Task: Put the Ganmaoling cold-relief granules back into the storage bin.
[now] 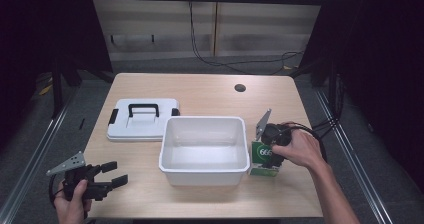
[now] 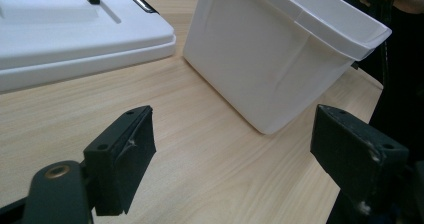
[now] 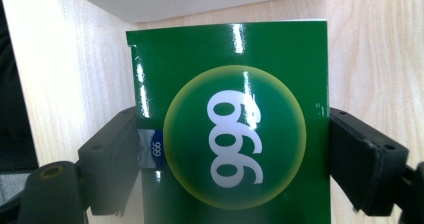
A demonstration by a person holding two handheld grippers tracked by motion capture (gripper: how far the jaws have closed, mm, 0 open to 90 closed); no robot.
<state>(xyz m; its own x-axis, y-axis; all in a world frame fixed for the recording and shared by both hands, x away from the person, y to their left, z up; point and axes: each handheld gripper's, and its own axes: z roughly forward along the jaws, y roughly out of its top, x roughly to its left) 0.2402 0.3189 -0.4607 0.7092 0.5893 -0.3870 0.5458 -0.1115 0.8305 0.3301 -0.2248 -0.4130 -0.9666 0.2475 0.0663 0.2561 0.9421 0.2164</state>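
Observation:
A green box (image 1: 263, 159) printed with a white "999" stands on the table just right of the white tub (image 1: 204, 145). My right gripper (image 1: 270, 151) comes down on it from above, and in the right gripper view its two black jaws press both sides of the green box (image 3: 230, 129). My left gripper (image 1: 111, 176) hovers near the table's front left corner, open, with nothing between its fingers (image 2: 122, 159). It faces the tub's outer wall (image 2: 260, 59).
A white lid (image 1: 144, 119) with a black handle lies flat left of the tub, and its edge (image 2: 75, 44) appears in the left gripper view. A dark round hole (image 1: 240, 88) sits in the tabletop at the back right. Cables trail off the table's right edge.

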